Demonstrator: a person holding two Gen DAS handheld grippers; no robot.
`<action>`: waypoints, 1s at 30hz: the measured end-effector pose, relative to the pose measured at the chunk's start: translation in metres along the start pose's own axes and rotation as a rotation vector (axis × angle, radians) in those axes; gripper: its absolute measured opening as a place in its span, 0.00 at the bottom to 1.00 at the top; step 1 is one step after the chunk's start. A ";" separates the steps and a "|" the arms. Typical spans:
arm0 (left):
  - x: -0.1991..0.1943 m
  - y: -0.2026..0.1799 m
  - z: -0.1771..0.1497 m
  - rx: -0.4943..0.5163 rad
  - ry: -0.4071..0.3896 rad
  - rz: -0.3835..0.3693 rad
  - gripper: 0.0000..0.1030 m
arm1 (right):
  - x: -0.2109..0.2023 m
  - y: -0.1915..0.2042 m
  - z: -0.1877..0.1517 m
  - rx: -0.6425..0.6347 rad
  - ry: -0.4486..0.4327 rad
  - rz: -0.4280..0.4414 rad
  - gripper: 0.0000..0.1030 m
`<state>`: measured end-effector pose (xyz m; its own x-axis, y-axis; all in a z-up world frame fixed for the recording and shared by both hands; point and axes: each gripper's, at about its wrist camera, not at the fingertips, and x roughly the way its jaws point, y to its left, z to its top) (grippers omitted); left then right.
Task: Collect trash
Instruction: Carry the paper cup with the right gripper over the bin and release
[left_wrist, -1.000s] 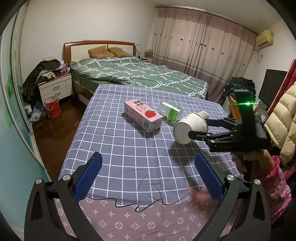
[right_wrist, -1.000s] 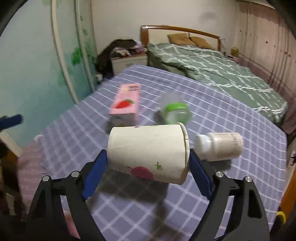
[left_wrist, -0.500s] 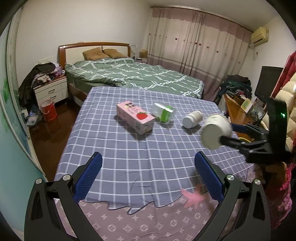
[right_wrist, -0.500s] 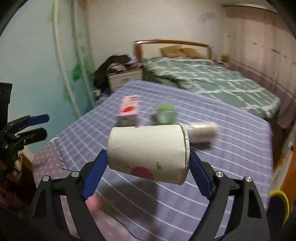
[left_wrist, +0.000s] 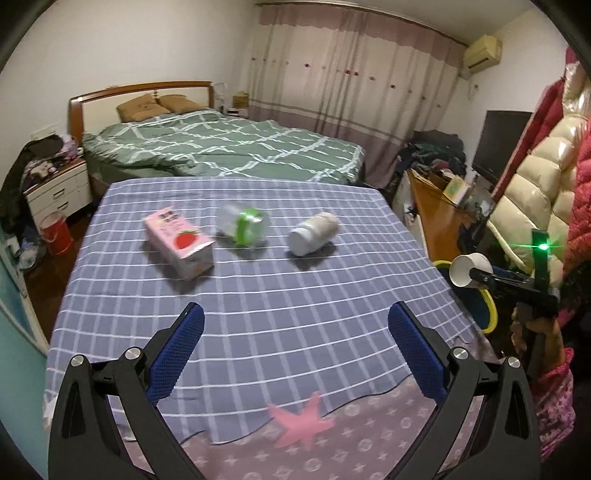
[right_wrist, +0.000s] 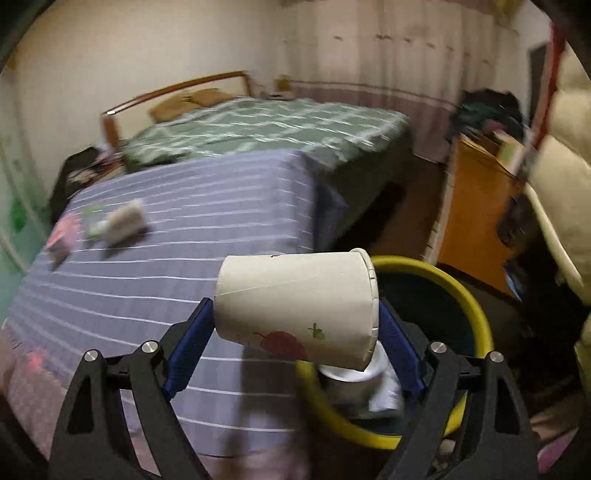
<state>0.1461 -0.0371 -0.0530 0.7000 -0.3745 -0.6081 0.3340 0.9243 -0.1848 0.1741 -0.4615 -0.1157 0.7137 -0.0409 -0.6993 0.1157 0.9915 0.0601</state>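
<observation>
A white paper cup (right_wrist: 299, 306) with a strawberry print lies sideways between the blue pads of my right gripper (right_wrist: 295, 332), which is shut on it. It hangs over a yellow-rimmed bin (right_wrist: 476, 314) beside the table; trash lies inside. From the left wrist view the cup (left_wrist: 470, 268) and right gripper (left_wrist: 480, 277) show past the table's right edge. My left gripper (left_wrist: 295, 350) stands open over the checked tablecloth (left_wrist: 258, 302), holding nothing. Ahead of it lie a pink carton (left_wrist: 179, 243), a clear jar with a green band (left_wrist: 243, 226) and a white bottle (left_wrist: 314, 233).
A green bed (left_wrist: 229, 147) stands behind the table. An orange desk (left_wrist: 439, 218) and a TV (left_wrist: 498, 144) are at the right, with padded coats (left_wrist: 532, 192) hanging nearby. A nightstand (left_wrist: 55, 192) and red bucket (left_wrist: 57, 232) sit at the left.
My right gripper swung the cup off the table to the right, over the yellow bin. My left gripper drew back toward the table's near edge; the trash items look farther away.
</observation>
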 end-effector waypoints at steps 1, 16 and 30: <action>0.002 -0.004 0.001 0.007 0.003 -0.003 0.95 | 0.004 -0.009 -0.001 0.014 0.009 -0.020 0.79; 0.038 -0.032 0.017 0.089 0.051 -0.034 0.95 | 0.026 -0.033 -0.008 0.101 0.020 -0.097 0.82; 0.110 -0.015 0.046 0.126 0.129 -0.057 0.95 | 0.013 -0.017 -0.007 0.109 -0.006 -0.040 0.83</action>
<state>0.2473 -0.0955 -0.0813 0.5936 -0.4060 -0.6949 0.4526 0.8823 -0.1289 0.1770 -0.4785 -0.1308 0.7114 -0.0808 -0.6982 0.2180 0.9697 0.1098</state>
